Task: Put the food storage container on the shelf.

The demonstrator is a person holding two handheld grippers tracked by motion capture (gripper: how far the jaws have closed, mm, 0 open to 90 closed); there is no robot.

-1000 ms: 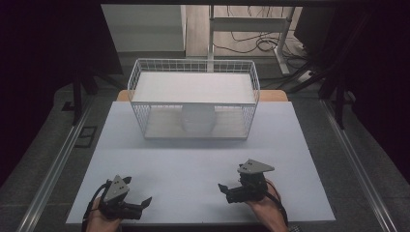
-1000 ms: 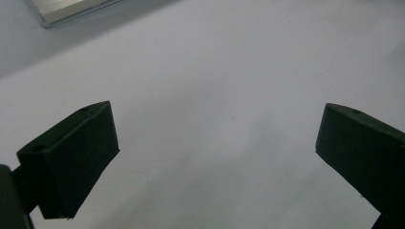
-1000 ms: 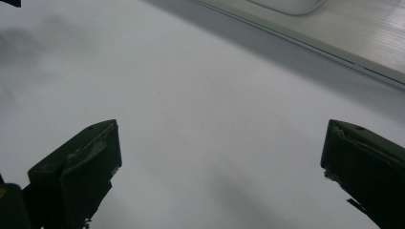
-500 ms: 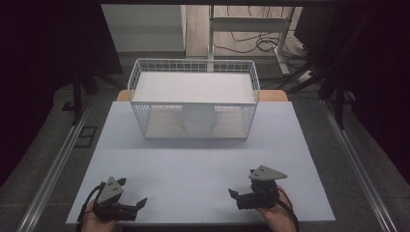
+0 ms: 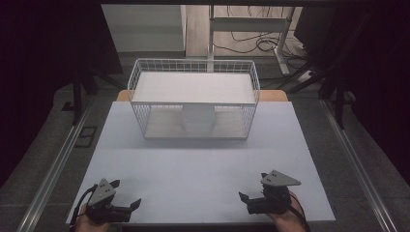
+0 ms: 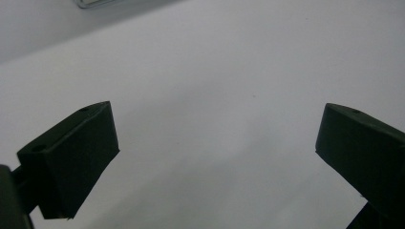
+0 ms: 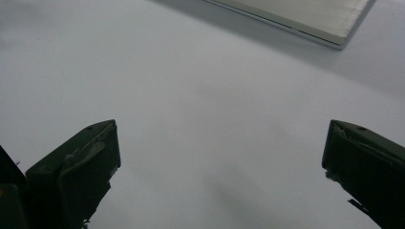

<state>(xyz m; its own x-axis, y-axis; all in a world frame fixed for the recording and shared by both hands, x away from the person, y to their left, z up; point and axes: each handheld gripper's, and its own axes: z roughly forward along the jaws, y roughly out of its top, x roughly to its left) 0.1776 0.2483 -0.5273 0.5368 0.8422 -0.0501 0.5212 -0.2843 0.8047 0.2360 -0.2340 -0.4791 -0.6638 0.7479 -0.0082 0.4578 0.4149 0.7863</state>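
Observation:
My left gripper (image 5: 126,194) rests low at the near left corner of the white table (image 5: 203,164), its jaws wide apart with nothing between them. In the left gripper view that gripper (image 6: 217,124) faces bare table top. My right gripper (image 5: 246,202) sits at the near right, pointing left, also open and empty. The right gripper view has that gripper (image 7: 222,138) spread over bare table. A white wire rack (image 5: 193,99) stands at the far middle, with a white cylindrical object (image 5: 197,120) under its shelf.
The rack's base edge (image 7: 305,19) shows far ahead in the right gripper view. A wide stretch of table lies between the grippers and the rack. Metal rails (image 5: 53,164) run along both sides of the table. Cables and a desk frame (image 5: 251,29) lie beyond.
Both grippers have drawn back toward the near edge of the table, the left a little outward to the left and the right a little to the right. Both stay open.

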